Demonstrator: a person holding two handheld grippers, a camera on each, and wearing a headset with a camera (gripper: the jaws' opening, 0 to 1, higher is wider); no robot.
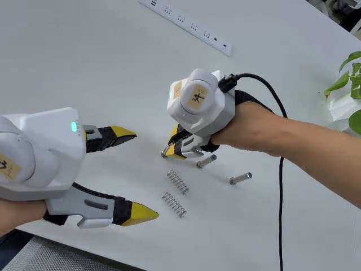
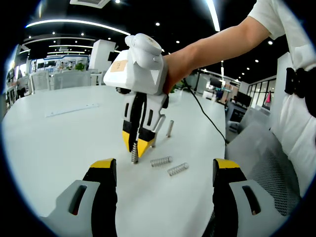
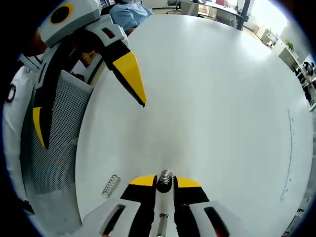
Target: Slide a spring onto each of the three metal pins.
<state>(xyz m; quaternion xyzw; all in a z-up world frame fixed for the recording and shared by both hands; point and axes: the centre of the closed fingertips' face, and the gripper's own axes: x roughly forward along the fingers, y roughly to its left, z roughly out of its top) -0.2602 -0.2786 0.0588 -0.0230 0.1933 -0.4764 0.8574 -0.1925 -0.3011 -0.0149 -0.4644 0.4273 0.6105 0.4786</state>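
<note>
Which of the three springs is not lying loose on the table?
The held spring, clamped upright in the right tool. The nearer spring and the middle spring lie flat, untouched.

Worktop: broad white table (image 1: 67, 62), power strip (image 1: 189, 25) at far edge.
Corner: leafy green plant (image 1: 348, 79).
Ceiling: dark, with strip lights (image 2: 64, 22) and spotlights.
Hall: open-plan, white desks (image 2: 64, 79) beyond.

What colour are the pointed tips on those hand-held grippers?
Yellow tips, black behind them, on the left gripper; the head view shows it best.
</note>
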